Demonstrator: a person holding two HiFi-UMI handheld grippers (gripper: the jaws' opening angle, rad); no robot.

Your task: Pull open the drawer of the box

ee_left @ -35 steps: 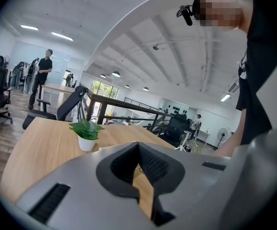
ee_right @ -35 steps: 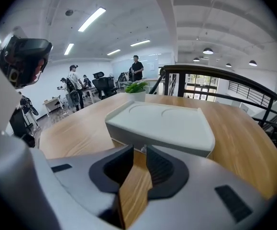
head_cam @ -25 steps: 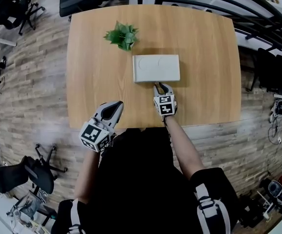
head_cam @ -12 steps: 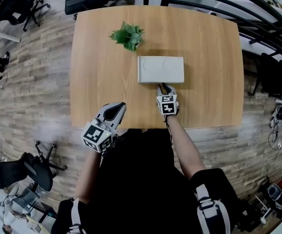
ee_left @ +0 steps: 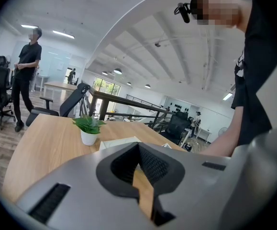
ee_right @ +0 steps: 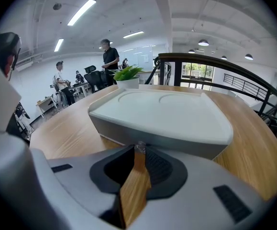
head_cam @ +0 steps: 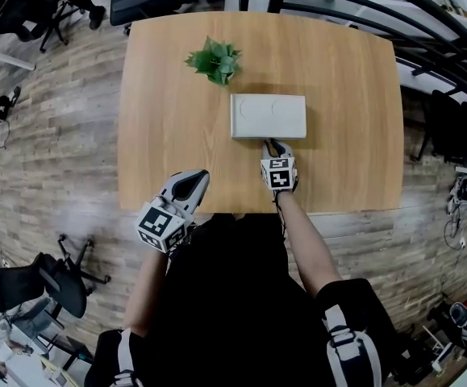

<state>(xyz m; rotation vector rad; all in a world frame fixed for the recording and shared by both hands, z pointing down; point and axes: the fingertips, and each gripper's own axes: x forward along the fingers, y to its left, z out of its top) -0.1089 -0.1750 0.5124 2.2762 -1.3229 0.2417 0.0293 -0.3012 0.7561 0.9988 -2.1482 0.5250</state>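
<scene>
A flat white box (head_cam: 268, 116) lies in the middle of the wooden table (head_cam: 346, 95). In the right gripper view its grey drawer front (ee_right: 162, 143) looks flush with the box. My right gripper (head_cam: 270, 145) is at the middle of that front, shut on the small metal drawer knob (ee_right: 139, 146). My left gripper (head_cam: 191, 180) hangs over the table's near edge, well left of the box. It is shut with nothing in it (ee_left: 139, 150). The box (ee_left: 121, 141) shows beyond its jaws.
A small potted plant (head_cam: 214, 60) stands behind the box's left end. A black railing (head_cam: 362, 6) runs past the table's far right. Office chairs (head_cam: 23, 285) stand on the floor at the left. People stand far off in the gripper views.
The head view has shifted slightly. Both grippers keep their places relative to the box and table, and the drawer front has not visibly moved.
</scene>
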